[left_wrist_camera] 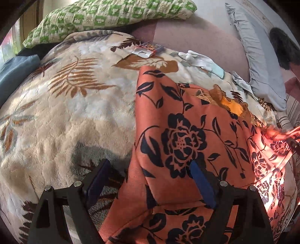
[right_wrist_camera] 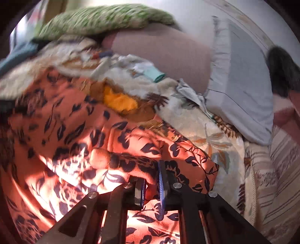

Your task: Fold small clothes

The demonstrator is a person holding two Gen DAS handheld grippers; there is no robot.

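Observation:
An orange garment with a black flower print (left_wrist_camera: 180,131) lies on a cream leaf-patterned blanket (left_wrist_camera: 65,112). A yellow, gold-trimmed piece (left_wrist_camera: 230,105) shows at its far edge. My left gripper (left_wrist_camera: 150,172) is open and low over the garment's left edge, one finger over the blanket and the other over the orange cloth. In the right wrist view my right gripper (right_wrist_camera: 151,185) is shut on a bunched fold of the orange garment (right_wrist_camera: 75,122), which is raised and glows in sunlight. The yellow piece (right_wrist_camera: 120,101) lies beyond it.
A green-and-white pillow (left_wrist_camera: 112,15) lies at the back and a grey frilled pillow (left_wrist_camera: 262,71) at the right. A white and mint small garment (left_wrist_camera: 198,60), a foil packet (left_wrist_camera: 146,50) and a blue cloth (left_wrist_camera: 15,69) rest on or beside the blanket. Striped bedding (right_wrist_camera: 277,169) runs along the right.

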